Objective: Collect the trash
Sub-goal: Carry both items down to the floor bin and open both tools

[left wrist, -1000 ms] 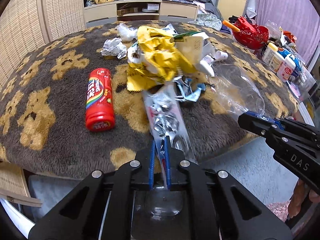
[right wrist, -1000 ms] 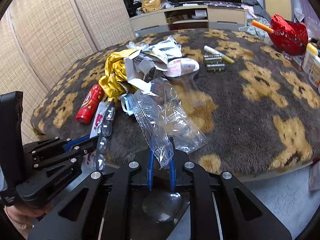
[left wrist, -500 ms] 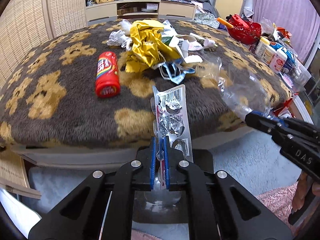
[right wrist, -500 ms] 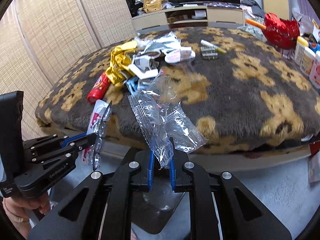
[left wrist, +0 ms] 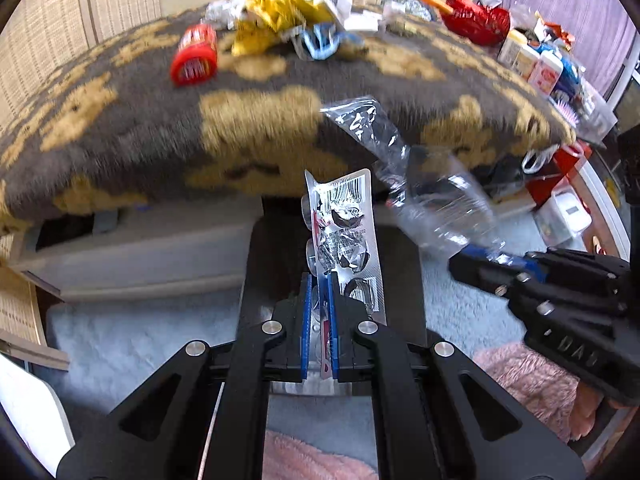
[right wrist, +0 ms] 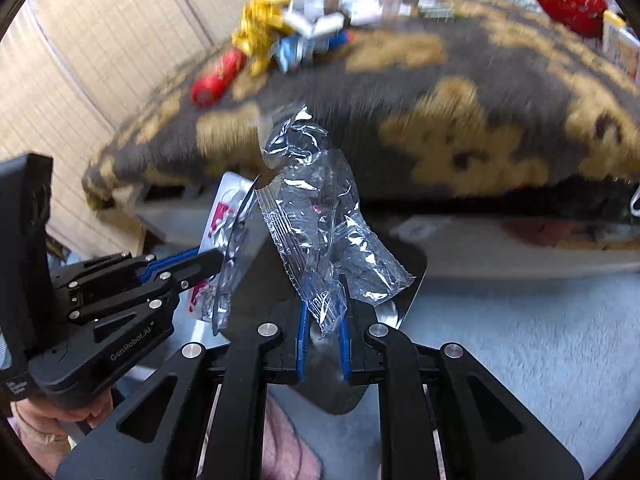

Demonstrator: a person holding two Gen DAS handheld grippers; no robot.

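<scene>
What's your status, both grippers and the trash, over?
Left gripper shut on blister pack. Right gripper shut on clear wrapper. Both loads off the rug, above a dark bin. More trash, red tube on rug.

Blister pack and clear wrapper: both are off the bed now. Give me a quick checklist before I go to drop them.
1. Left gripper shut on the blister pack: ok.
2. Right gripper shut on the clear wrapper: ok.
3. Both pieces clear of the bed cover: ok.
4. Grippers apart, loads not tangled: ok, close but separate.
5. Bin or bag position: cannot tell; a dark shape sits under both loads.
6. More trash left: not ok, the red tube and yellow foil remain.
</scene>
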